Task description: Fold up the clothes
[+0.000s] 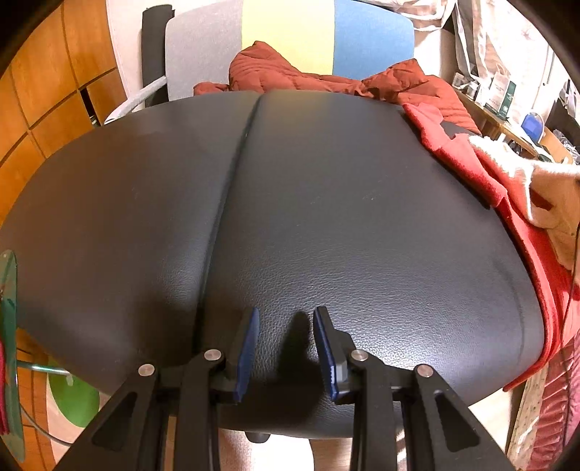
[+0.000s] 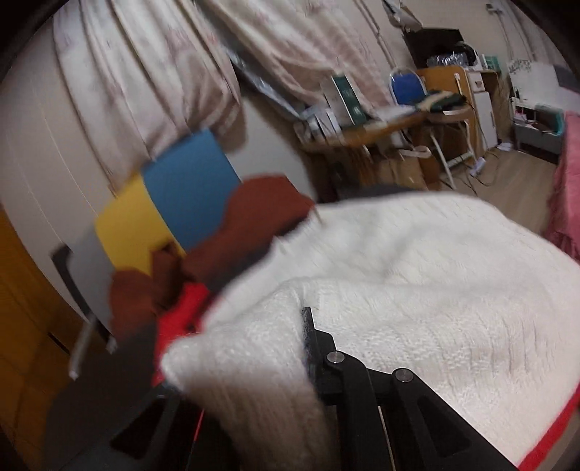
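My left gripper [image 1: 286, 347] is open and empty, low over the near edge of a black leather seat [image 1: 290, 203]. A white knitted garment [image 2: 417, 275] fills the right wrist view; my right gripper [image 2: 290, 347] is shut on a fold of it, which covers the left finger. The same white garment [image 1: 543, 188] shows at the right edge of the left wrist view, lying on a bright red cloth [image 1: 507, 203]. A rust-red quilted jacket [image 1: 290, 76] lies behind the seat and shows in the right wrist view [image 2: 253, 217].
A chair back with grey, yellow and blue panels [image 1: 290, 32] stands behind the seat. Wooden cabinets [image 1: 47, 90] are at the left. A cluttered wooden desk [image 2: 380, 126] and curtains [image 2: 163, 72] are at the back right. A pink bedspread [image 2: 565, 181] is at the far right.
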### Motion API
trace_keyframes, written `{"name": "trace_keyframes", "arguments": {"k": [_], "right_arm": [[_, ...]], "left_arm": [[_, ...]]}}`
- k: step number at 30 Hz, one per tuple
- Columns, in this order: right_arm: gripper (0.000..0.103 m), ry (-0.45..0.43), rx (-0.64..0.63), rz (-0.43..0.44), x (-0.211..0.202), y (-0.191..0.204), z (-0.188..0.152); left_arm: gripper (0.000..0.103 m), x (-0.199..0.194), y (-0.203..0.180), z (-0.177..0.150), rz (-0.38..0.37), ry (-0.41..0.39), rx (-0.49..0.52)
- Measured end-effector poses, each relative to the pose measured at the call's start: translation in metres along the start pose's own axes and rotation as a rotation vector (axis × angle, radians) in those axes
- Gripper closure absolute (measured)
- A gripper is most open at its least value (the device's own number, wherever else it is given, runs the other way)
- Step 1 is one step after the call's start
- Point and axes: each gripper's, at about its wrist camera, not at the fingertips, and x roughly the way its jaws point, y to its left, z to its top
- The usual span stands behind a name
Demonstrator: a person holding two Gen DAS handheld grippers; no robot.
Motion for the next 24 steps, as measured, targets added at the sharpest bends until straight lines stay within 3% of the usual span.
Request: {"name": "trace_keyframes", "arguments": {"k": [7, 13, 18, 24], "right_arm": [[0.095, -0.116, -0.057, 0.144, -0.032, 0.066, 0.037], [0.096, -0.162, -0.112, 0.334, -0.060, 0.135, 0.039], [0.096, -0.150, -0.159, 0.500, -0.073, 0.202, 0.023], [0.096, -0.033, -0.178, 0.696, -0.064, 0.270, -0.032]], "left_arm": [[0.072, -0.005, 0.003, 0.000, -0.004, -0.008, -0.010], [0.072, -0.009, 0.009, -0.001, -0.004, -0.021, -0.019], [0.072, -0.012, 0.020, -0.003, -0.001, -0.028, -0.037], [0.072, -0.015, 0.040, -0.004, 0.027, -0.036, -0.070]]}}
